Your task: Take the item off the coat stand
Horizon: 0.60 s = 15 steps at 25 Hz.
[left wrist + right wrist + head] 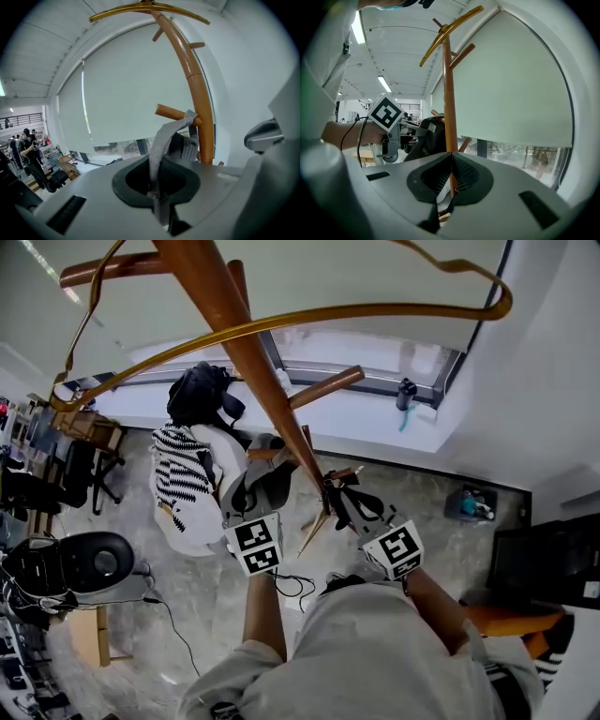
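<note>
Tightly, left gripper (157,186) fingers pinch a flat grey strap (160,140) over a round wooden peg (170,111); right gripper (451,161) fingers pressed together.

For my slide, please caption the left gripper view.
Hand-held gripper clamps a grey strap hung on a wooden peg.

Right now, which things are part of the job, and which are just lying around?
For the job: tall wooden coat stand, dark grey bag on it, its light grey strap, left gripper pinching that strap.
Just lying about: black-and-white striped cloth, round black machine, black bundle.
</note>
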Available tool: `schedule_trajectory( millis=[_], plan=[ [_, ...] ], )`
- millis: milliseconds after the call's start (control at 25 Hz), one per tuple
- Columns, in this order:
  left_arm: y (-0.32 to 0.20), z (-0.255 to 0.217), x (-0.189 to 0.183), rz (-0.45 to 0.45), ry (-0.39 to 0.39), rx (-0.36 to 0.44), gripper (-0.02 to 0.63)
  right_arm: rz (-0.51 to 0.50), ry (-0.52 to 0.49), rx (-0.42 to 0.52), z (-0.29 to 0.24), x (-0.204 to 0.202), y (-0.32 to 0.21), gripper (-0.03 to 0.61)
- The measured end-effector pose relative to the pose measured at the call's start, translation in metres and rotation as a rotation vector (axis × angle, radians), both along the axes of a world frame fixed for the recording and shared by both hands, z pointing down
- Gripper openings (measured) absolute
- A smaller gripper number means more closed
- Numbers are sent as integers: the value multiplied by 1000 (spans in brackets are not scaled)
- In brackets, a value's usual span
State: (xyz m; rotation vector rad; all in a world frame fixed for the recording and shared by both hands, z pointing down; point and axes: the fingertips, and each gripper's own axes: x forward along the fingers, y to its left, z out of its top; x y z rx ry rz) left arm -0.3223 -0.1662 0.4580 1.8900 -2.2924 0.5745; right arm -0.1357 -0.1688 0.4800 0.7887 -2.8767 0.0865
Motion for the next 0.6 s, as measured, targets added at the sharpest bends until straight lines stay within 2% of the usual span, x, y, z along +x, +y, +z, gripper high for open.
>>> schedule_trajectory(
  millis=[280, 600],
  plan=[
    [0, -16, -3, 17, 0, 18, 28, -8, -8, -5, 0, -5, 5, 5],
    [-1, -35, -7, 20, -37, 41, 28, -1, -14, -6, 2, -1, 8, 5]
  ],
)
